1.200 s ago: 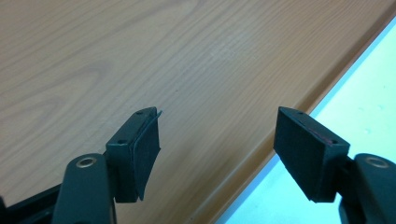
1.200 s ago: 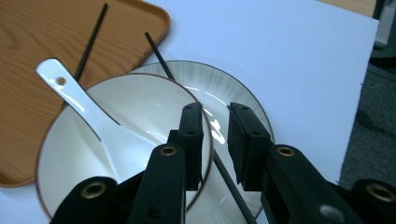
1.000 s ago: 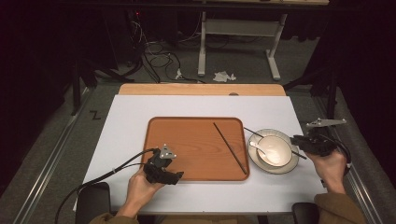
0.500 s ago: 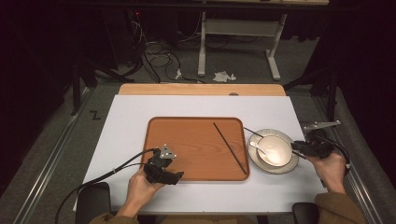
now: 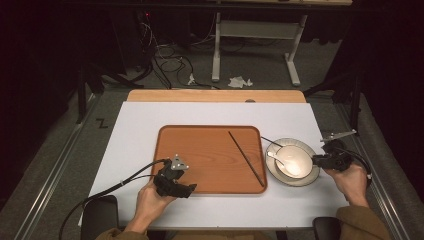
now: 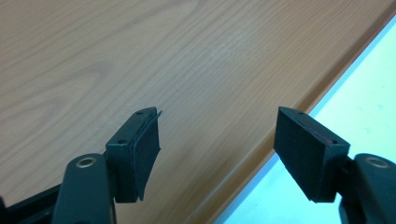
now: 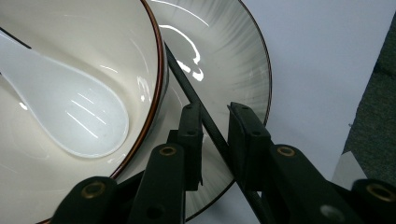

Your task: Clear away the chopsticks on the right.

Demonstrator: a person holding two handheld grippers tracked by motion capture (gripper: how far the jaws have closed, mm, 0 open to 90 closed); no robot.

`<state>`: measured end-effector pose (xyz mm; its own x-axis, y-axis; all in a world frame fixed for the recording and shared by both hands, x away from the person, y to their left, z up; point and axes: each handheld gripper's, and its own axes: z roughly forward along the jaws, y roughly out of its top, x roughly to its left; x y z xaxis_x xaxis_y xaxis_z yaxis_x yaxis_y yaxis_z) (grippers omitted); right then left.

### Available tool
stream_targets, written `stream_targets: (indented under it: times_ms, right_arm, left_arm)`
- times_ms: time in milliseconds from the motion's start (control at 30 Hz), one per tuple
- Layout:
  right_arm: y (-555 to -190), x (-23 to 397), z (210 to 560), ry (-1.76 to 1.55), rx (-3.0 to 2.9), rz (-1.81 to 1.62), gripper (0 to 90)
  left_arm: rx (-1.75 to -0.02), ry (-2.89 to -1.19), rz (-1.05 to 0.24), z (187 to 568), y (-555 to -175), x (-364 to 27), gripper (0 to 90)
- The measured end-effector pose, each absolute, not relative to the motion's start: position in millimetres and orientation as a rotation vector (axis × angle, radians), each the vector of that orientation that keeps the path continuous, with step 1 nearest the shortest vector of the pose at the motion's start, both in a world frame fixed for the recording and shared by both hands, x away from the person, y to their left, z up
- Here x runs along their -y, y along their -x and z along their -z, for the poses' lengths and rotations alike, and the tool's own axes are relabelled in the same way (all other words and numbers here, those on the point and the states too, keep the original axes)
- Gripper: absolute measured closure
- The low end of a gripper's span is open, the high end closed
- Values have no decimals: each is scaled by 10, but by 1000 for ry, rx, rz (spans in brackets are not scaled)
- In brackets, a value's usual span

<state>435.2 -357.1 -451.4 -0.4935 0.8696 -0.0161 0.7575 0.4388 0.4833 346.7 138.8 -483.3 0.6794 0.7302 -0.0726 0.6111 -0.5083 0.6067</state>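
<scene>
A white bowl (image 5: 295, 160) holding a white spoon (image 5: 280, 161) stands on a grey plate (image 5: 300, 181) right of the wooden tray (image 5: 200, 145). One dark chopstick (image 5: 246, 158) lies slanted on the tray. A second chopstick (image 7: 187, 77) rests across the plate (image 7: 224, 51) beside the bowl (image 7: 93, 37) and the spoon (image 7: 79, 116). My right gripper (image 7: 215, 130) sits at the plate's right edge (image 5: 316, 160), jaws drawn close around that chopstick. My left gripper (image 5: 190, 189) hovers over the tray's near edge, open and holding nothing (image 6: 217, 140).
The tray and plate sit on a white table top (image 5: 140, 130) with a wooden strip (image 5: 215, 96) along its far edge. Cables trail off the near left corner. Beyond the table, a desk frame (image 5: 250, 30) stands on the dark floor.
My right gripper has slid left to the plate's right rim and narrowed onto the chopstick there. The left gripper has stayed put.
</scene>
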Motion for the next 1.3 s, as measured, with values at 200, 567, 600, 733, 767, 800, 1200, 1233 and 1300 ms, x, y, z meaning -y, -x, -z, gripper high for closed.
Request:
stream_targets:
  times_ms: [200,567,600,733,767,800,1200,1233,1300]
  right_arm:
    - [-4356,3562,4523,-1396,-2438,-602,801]
    - [-4354,3545,4534,-1379,-2455,-583,855]
    - [-4354,3545,4534,-1379,-2455,-583,855]
    - [-4353,3541,4534,-1373,-2454,-582,862]
    - [-4350,3538,4532,-1373,-2455,-586,863]
    - [-4348,3537,4529,-1369,-2450,-592,864]
    - [-4251,3535,4282,-1331,-2358,-708,865]
    - [-4240,3526,4251,-1320,-2350,-723,865]
    - [-4215,3501,4193,-1306,-2342,-749,864]
  left_arm:
    - [-1028,-2279,-259,4829,-3462,-1388,312]
    - [-1027,-2280,-255,4831,-3465,-1388,312]
    - [-1027,-2280,-255,4831,-3465,-1388,312]
    - [-1026,-2282,-254,4832,-3467,-1387,312]
    - [-1026,-2281,-254,4830,-3466,-1388,312]
    - [-1027,-2280,-257,4830,-3464,-1388,312]
    - [-1028,-2283,-254,4835,-3469,-1386,312]
    - [-1029,-2284,-253,4838,-3471,-1384,312]
    - [-1030,-2282,-250,4842,-3472,-1381,312]
